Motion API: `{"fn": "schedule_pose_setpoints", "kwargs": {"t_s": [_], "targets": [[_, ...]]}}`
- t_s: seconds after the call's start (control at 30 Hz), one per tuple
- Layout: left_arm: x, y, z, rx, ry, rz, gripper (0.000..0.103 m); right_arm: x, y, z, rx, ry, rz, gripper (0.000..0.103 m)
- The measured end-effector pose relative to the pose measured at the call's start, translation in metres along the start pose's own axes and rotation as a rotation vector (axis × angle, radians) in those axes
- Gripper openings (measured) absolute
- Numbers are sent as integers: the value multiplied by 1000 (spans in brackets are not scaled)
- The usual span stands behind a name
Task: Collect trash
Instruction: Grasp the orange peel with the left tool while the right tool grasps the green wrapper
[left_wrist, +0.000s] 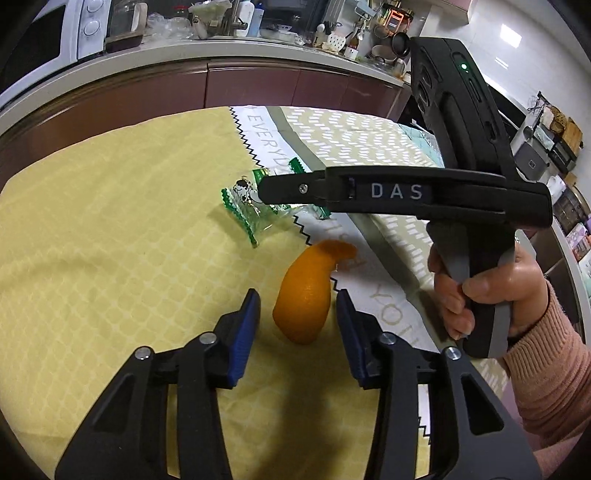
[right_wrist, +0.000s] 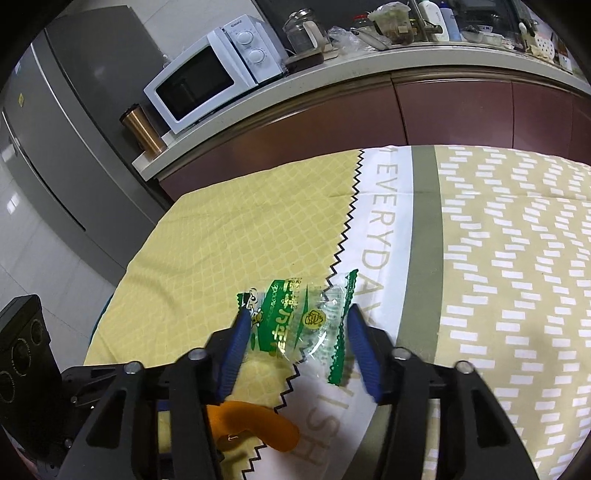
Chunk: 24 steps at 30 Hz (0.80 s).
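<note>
Bright, even room light from above; soft shadows fall on the tablecloth (left_wrist: 110, 229) under the tools, fisheye bends the edges into dark corners, focus mostly sharp

I see the bench cloth (right_wrist: 229, 229) in pale yellow with a white lattice; at its three o'clock side a black zigzag edges a white band lettered in tan, then a grey-green stripe and white dashes on yellow. The wrapper (right_wrist: 295, 325) is clear with green edges and print. The peel (left_wrist: 306, 291) is orange. My pads (left_wrist: 243, 332) are blue on black. The sleeve (left_wrist: 546, 373) is pink.
</note>
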<state>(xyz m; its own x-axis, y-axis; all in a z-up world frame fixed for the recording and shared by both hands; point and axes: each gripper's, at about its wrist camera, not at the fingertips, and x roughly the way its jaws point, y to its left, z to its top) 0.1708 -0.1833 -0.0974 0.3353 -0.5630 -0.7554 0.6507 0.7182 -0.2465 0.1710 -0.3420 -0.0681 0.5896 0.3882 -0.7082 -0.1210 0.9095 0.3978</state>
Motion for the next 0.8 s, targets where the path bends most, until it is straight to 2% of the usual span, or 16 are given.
{"fn": "schedule_pose_setpoints", "kwargs": {"t_s": [0.07, 0.13, 0.2, 0.27, 0.47, 0.8], "targets": [[1, -1, 0, 0, 1, -7, 33, -1, -2, 0, 8, -3, 4, 38], [0, -1, -2, 2, 6, -7, 31, -2, -4, -1, 16, -3, 13, 30], [-1, -2, -3, 5, 3, -7, 29, -4, -5, -2, 19, -6, 10, 17], [-3, -1, -4, -3, -1, -13, 24, -5, -3, -4, 13, -12, 12, 12], [-10, 4, -6, -19, -18, -1, 20, -17, 4, -4, -4, -53, 25, 9], [-55, 19, -23, -50, -90, 58, 20, -50, 17, -6, 20, -151, 87, 9]]}}
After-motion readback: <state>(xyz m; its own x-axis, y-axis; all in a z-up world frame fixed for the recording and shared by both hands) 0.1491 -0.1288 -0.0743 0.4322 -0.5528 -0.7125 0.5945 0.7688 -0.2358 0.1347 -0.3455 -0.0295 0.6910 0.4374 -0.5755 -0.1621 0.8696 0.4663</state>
